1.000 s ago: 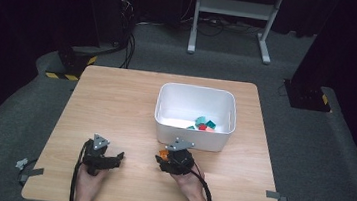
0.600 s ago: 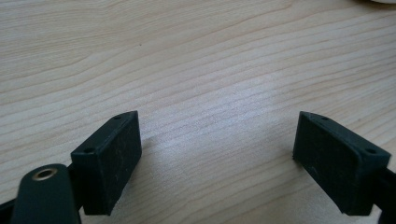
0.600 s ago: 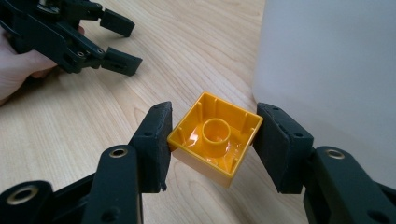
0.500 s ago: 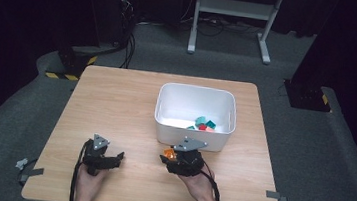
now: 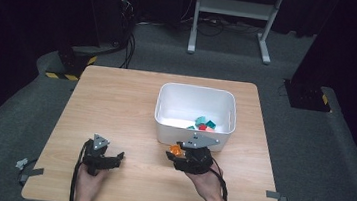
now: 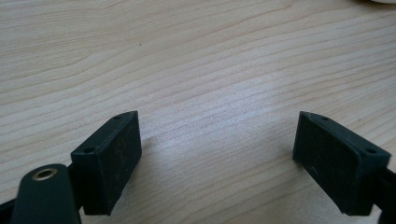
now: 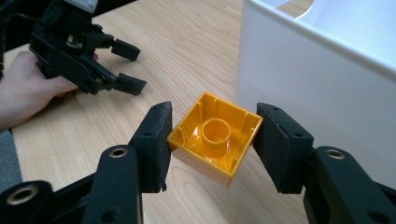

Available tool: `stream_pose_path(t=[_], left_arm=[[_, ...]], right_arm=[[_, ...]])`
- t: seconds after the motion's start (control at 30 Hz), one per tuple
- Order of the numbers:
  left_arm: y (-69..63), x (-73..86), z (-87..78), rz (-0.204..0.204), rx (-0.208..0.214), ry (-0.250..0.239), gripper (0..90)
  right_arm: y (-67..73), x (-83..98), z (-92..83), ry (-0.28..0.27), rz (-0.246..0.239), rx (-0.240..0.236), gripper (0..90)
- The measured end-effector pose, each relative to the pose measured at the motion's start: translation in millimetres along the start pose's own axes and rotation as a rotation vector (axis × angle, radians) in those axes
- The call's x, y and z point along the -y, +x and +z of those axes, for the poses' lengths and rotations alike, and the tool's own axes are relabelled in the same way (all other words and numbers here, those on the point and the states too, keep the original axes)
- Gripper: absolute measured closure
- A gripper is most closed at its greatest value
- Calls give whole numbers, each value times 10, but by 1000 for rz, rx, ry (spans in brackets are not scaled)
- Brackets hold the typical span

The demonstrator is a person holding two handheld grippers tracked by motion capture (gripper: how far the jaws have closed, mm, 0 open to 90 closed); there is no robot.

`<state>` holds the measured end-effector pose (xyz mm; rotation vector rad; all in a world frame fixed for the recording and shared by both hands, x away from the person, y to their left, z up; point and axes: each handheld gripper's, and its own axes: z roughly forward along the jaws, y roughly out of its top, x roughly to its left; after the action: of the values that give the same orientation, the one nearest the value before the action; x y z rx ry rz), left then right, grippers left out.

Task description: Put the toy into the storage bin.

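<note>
One yellow block sits clamped between the pads of your right gripper, hollow underside facing the camera, single round tube in its middle. It hangs above the table, just in front of the near wall of the white bin, close to that wall but not touching it. In the high view the block shows as an orange-yellow spot at the gripper's left tip, level with the bin's near left corner.

Your left gripper stands well to the left of the bin, jaws spread wide with nothing but bare wood between them; your hand rests on the table behind it.

Inside the bin, against its near wall toward the right, lies a small heap of blocks: I count about two teal ones and one red, though at this size more may be tucked under the rim.
</note>
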<state>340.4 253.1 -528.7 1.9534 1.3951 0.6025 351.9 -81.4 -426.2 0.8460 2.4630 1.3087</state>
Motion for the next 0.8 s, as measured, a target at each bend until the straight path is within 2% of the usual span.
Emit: stream_pose_path(t=[0.47,0.8], left_arm=[[0,0,0,0,0,0,154],[0,0,0,1,0,1,154]], right_arm=[[-94,-225,-248,-30,11,-41,484],[-128,-366,-324,-54,2,-46,484]])
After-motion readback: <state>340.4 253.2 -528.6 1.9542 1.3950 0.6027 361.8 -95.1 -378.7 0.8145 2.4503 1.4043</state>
